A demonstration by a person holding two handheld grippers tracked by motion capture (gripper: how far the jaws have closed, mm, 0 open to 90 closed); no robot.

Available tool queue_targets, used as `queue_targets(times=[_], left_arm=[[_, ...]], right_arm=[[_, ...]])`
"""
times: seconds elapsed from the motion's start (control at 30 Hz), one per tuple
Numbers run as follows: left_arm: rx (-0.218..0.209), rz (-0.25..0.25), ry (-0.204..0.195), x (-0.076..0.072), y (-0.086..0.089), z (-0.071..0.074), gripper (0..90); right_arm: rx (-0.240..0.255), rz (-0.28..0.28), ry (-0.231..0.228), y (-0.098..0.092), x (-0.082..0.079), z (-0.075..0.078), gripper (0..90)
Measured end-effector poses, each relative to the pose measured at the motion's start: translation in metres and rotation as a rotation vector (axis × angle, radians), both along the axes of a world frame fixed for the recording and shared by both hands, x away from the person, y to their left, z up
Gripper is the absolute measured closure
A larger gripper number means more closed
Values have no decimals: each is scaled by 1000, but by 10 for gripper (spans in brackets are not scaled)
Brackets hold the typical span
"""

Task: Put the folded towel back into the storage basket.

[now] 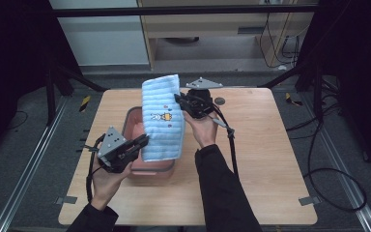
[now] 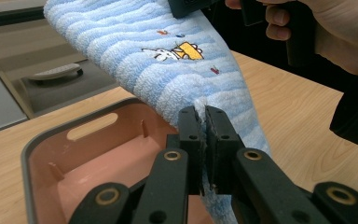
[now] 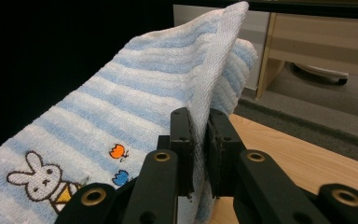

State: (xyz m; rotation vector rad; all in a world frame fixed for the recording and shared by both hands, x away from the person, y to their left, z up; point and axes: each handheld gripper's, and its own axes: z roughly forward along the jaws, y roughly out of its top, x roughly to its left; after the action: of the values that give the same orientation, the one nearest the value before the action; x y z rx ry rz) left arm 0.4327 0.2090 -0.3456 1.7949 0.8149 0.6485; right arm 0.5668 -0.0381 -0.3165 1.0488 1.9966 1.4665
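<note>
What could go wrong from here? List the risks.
1. Each gripper pinches just an edge of the towel: the left gripper near a corner, the right gripper on the hem. A tug could pull the cloth free.
2. The towel hangs above the pink bin, partly beyond its rim; lowered as is, it might drape over the rim onto the table.

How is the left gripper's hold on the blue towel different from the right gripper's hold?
The left gripper pinches the blue striped towel at its low near edge, over the pink bin; the right gripper pinches the far, higher edge. The left hand is nearer the person than the right hand. Both are shut on cloth.
</note>
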Motion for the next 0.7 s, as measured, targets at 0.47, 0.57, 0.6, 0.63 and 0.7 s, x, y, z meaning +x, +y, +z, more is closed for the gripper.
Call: queue_targets(times=[0.47, 0.57, 0.6, 0.63, 0.7], left_arm=[[3, 77, 17, 4, 31, -10, 857], [1, 85, 33, 6, 32, -15, 857], [3, 87, 38, 7, 32, -18, 857], [2, 88, 44, 7, 33, -20, 857], [0, 93, 61, 8, 33, -25, 857]], right_arm=[[-25, 35, 21, 42, 15, -10, 821], [-33, 35, 23, 45, 17, -14, 821], [-35, 34, 33, 47, 19, -18, 820], [-35, 34, 33, 47, 19, -18, 820], [-45, 33, 38, 49, 20, -25, 820]])
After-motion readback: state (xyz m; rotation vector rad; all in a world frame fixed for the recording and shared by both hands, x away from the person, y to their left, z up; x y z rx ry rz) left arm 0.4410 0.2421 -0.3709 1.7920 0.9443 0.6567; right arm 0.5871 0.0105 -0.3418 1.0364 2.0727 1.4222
